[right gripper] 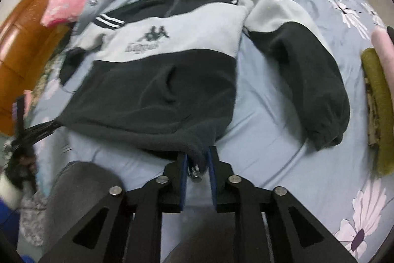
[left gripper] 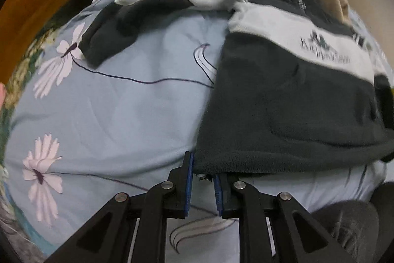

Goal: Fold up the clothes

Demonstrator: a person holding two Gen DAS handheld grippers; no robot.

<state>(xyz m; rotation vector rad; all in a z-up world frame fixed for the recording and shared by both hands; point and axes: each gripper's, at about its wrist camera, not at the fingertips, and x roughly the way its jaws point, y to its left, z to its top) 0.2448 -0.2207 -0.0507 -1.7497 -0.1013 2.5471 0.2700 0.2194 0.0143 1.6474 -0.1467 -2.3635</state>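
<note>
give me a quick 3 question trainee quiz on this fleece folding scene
1. True or false: both grippers grip the hem of the fleece jacket.
2. Which colour is the chest band with the logo? A red, B light grey, C green.
3. Fill in: the jacket lies on a blue bedsheet printed with ____.

Key: 1 true: the left gripper and the right gripper each pinch a bottom corner. 2 B. 3 flowers.
</note>
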